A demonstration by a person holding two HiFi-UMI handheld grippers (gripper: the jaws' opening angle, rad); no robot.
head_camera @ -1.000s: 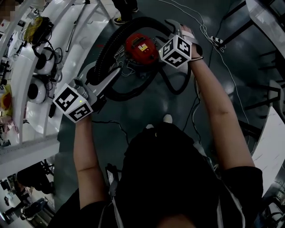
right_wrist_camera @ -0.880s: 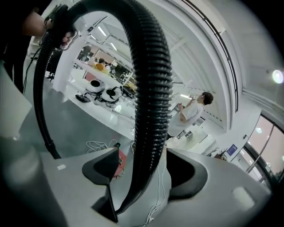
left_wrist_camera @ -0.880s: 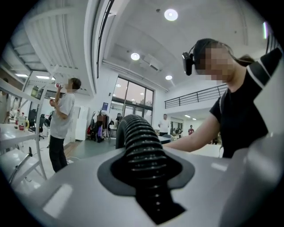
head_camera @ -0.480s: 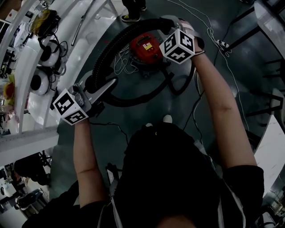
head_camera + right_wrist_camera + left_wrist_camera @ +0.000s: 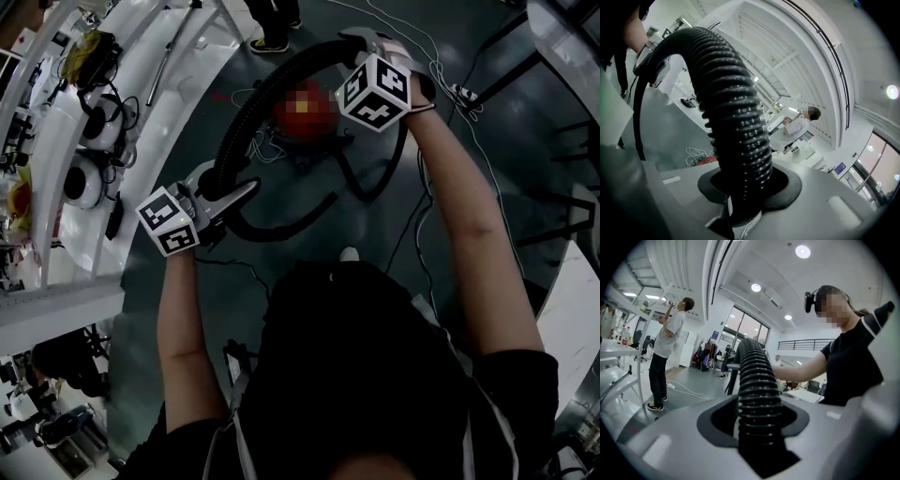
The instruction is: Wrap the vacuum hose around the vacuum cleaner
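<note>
The left gripper (image 5: 234, 192), nearest the body, has the ribbed black vacuum hose (image 5: 246, 122) lying between its jaws. These have just been easing apart, and a dark gap shows on either side of the hose in the left gripper view. Further out, the right gripper (image 5: 361, 42) has just closed its jaws, and its pads now clamp the same hose. The hose rises in 1 arch between the 2 grippers and passes over the red vacuum cleaner (image 5: 305, 112), which stands on the dark floor (image 5: 309, 244) below the arch. A lower stretch of hose curves across the floor in front of the cleaner. A thin black cord (image 5: 375, 178) hangs in a loop beneath the right forearm.

Bare floor lies between the person's shoe (image 5: 349, 254) and the cleaner. The edge of a white bench (image 5: 56, 300) hems in the left side, and headsets (image 5: 84, 178) sit on the bench further up. A white cable (image 5: 427, 56) and a power strip (image 5: 459, 91) lie right of the cleaner. A bystander's shoes (image 5: 267, 42) stand just beyond the arch.

Compared with a second ago, the left gripper sits closer in to the cleaner and the right gripper has risen, so the arch stands narrower and taller.
</note>
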